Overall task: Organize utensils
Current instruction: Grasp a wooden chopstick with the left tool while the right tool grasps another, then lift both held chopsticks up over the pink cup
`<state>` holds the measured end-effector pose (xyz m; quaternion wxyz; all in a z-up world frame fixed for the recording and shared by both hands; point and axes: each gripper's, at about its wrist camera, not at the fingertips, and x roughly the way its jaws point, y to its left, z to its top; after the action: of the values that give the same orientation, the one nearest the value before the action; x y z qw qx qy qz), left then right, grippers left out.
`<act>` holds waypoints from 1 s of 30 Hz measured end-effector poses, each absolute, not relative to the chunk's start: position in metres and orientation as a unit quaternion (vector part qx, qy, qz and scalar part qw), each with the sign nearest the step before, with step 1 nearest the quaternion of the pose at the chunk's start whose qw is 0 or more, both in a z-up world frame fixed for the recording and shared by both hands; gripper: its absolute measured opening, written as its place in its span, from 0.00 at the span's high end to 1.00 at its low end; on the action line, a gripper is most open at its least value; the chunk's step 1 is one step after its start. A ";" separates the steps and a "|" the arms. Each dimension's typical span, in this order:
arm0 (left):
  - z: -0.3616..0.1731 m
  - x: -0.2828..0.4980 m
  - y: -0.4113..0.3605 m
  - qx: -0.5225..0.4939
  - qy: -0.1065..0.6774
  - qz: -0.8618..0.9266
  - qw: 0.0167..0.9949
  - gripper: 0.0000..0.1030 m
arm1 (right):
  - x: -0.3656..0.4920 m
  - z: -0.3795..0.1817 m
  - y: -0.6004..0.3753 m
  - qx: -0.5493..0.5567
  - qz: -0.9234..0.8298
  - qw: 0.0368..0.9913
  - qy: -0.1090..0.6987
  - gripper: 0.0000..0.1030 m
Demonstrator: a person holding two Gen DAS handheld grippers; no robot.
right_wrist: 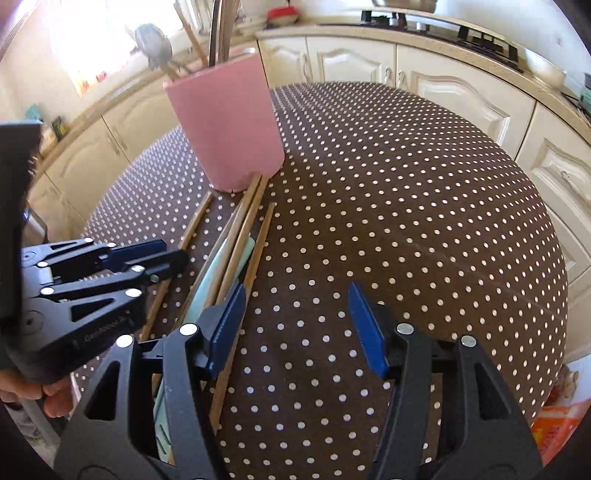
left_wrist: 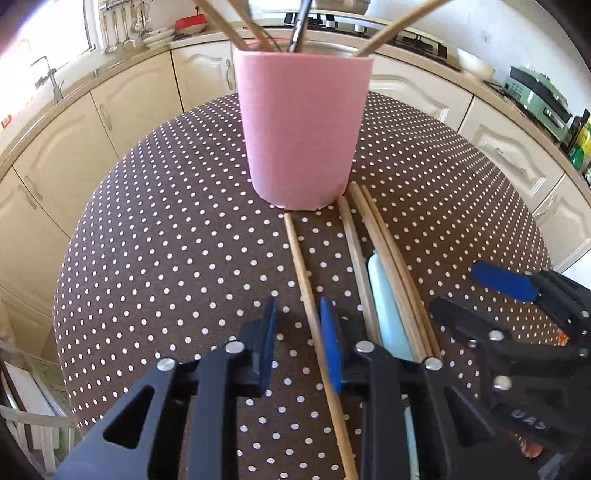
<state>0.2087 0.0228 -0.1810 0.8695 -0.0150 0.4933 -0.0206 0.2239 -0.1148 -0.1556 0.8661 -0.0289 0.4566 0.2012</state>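
Observation:
A pink cup stands on the dotted tablecloth with several chopsticks and a metal utensil in it. One loose chopstick runs from the cup's foot back between the pads of my left gripper. It lies close to the right pad, with a gap to the left pad. To its right lie several more chopsticks and a pale blue utensil handle. My right gripper is open over bare cloth, its left pad just above the outermost chopstick. The same pink cup shows at the upper left in the right wrist view.
The round table wears a brown cloth with white dots. Cream kitchen cabinets and a hob ring it. An orange packet lies at the table's right edge. A hand holds the left gripper.

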 end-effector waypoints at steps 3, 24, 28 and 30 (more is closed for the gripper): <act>-0.179 0.208 0.031 -0.019 0.491 -0.026 0.870 0.79 | 0.228 -0.157 -0.105 -0.054 0.198 0.861 0.465 0.44; -0.157 0.228 0.050 -0.081 0.442 -0.061 0.891 0.95 | 0.241 -0.149 -0.107 -0.042 0.227 0.842 0.488 0.94; -0.137 0.213 0.048 -0.091 0.402 -0.089 0.907 0.95 | 0.229 -0.135 -0.113 -0.028 0.235 0.859 0.454 0.94; -0.127 0.204 0.048 -0.096 0.379 -0.097 0.915 0.95 | 0.221 -0.123 -0.118 -0.016 0.242 0.871 0.428 0.94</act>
<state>0.2044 0.0483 -0.1271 0.9154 -0.0961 0.3787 -0.0970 0.2210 -0.1184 -0.1231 0.8707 -0.0158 0.4282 0.2416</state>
